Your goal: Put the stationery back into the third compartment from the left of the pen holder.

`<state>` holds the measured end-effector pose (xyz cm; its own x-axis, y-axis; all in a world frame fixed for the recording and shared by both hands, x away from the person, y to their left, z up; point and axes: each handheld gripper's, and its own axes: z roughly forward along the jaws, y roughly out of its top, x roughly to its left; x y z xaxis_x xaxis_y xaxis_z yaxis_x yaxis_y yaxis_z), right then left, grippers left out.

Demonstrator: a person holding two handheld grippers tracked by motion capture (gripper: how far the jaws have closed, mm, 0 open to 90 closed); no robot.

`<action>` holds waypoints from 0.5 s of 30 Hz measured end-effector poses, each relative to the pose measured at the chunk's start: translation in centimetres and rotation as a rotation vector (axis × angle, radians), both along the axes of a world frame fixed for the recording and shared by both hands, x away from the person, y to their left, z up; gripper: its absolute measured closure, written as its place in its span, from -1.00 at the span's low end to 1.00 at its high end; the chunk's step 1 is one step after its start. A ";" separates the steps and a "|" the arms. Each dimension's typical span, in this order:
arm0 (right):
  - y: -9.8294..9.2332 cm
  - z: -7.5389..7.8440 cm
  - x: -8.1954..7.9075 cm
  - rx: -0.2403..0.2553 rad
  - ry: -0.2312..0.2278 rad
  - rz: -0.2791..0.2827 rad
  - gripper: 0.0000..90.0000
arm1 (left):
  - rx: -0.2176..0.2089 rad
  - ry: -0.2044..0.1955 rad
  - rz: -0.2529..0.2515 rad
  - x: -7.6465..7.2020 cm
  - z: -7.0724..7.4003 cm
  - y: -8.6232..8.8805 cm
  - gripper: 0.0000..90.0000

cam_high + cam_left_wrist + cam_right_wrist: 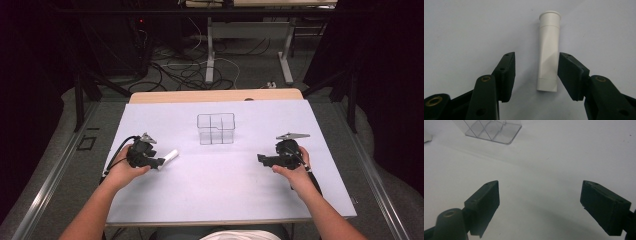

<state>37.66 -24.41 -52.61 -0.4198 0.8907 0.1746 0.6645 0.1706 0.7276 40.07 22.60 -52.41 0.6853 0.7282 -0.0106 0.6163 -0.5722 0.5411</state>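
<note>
White table (215, 195) — a clear divided box (216, 128) stands at its middle, compartments seen empty. A white tube (548, 52) lies flat between the spread jaws of the left gripper (536, 72), off-centre, at the right pad, not yet clamped; it could be nudged aside and rolled away. The right gripper (540, 202) is held wide apart — nothing between.

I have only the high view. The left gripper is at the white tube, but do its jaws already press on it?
Observer: Not yet. The white tube lies between the jaws of the left gripper; one jaw is at its side, the other stands apart.
Operator: Which end is near the jaws?
Observer: The flat end; the rimmed end points away.
Operator: And the right gripper?
Observer: Its jaws stand wide open, nothing between them.
</note>
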 end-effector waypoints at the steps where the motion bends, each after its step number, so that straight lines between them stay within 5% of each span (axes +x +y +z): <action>1: 0.0 0.0 0.0 0.000 0.000 0.001 -0.66 | 0.013 -0.014 -0.001 -0.1 -0.1 -0.1 0.09; 15: -0.1 -0.2 0.0 0.003 0.016 -0.004 -0.66 | 0.074 0.051 -0.069 0.2 -0.9 -1.1 0.33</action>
<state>37.66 -24.53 -52.80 -0.4135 0.8917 0.1841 0.6765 0.1655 0.7176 40.30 21.45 -53.26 0.7339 0.6792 0.0048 0.5997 -0.6513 0.4649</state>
